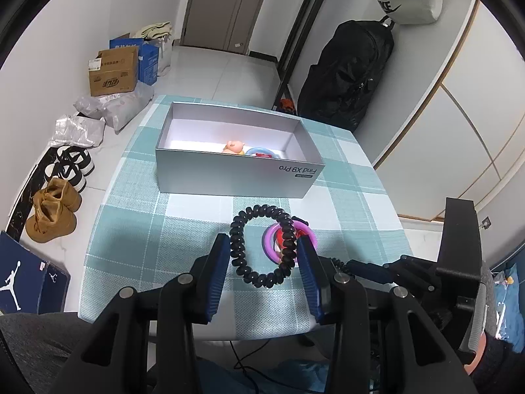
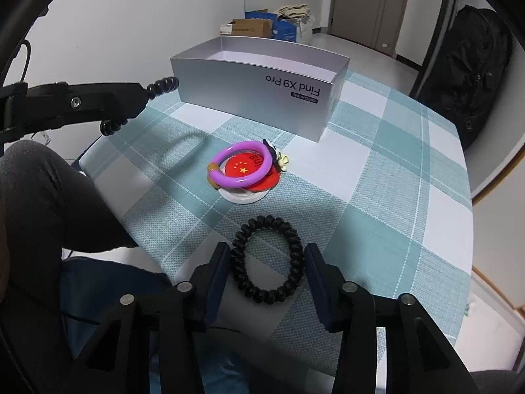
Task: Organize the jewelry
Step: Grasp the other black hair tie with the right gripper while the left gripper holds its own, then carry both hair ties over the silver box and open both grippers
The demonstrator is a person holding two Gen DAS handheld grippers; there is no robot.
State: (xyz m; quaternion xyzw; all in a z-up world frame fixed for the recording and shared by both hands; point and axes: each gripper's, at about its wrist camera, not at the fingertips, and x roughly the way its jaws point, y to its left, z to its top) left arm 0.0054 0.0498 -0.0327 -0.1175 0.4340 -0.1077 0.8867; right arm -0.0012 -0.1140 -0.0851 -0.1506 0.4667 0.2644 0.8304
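My left gripper holds a black spiral hair tie between its blue pads, lifted above the table; it also shows in the right wrist view. My right gripper is open around a second black spiral hair tie lying on the cloth. A purple ring sits on a red flag badge and a white ring near the table's middle. The open silver box holds a pink figure and a blue ring.
The checked teal tablecloth covers the table, whose edges are close on all sides. On the floor left are shoes, cardboard boxes and bags. A black backpack hangs at the right.
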